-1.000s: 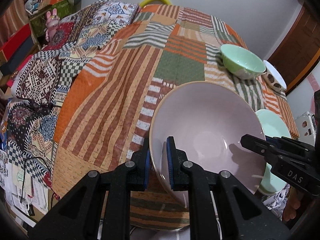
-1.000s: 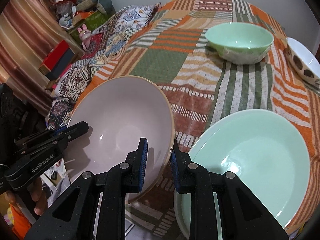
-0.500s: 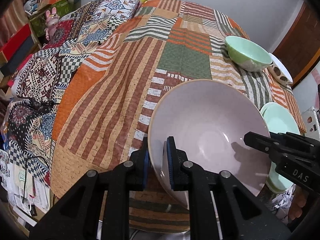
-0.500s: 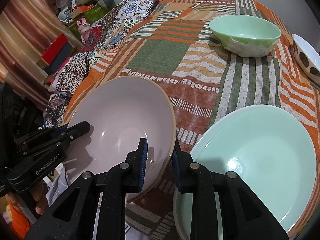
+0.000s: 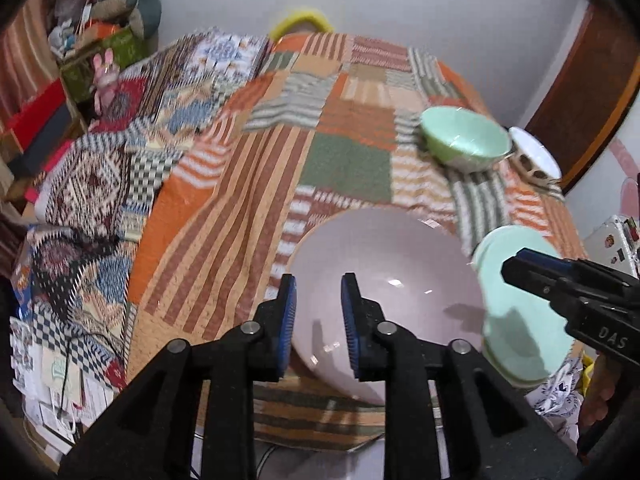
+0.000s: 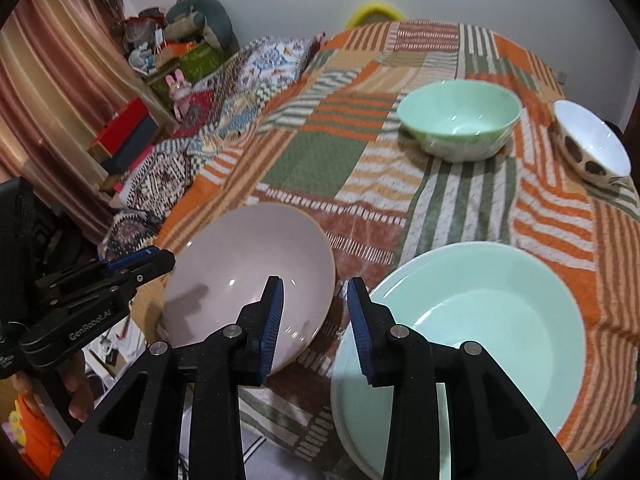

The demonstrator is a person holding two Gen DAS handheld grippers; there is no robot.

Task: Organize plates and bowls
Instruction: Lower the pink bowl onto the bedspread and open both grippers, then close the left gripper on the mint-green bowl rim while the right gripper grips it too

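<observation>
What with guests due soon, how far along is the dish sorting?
No bowls are nested. The pink bowl sits beside the green plate, with left gripper and right gripper open at its rim, holding nothing. The green bowl and spotted bowl stand farther back, ungrouped.

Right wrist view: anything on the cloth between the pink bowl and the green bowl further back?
Nothing. In the right wrist view, only bare patchwork cloth separates the pink bowl from the green bowl.

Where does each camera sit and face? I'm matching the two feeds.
Left wrist: on the left gripper, facing across the patchwork table over the pink bowl; the right gripper shows.
Right wrist: on the right gripper, between pink bowl and mint plate; the left gripper shows.
Shared: both bowls, plate, mint bowl.
</observation>
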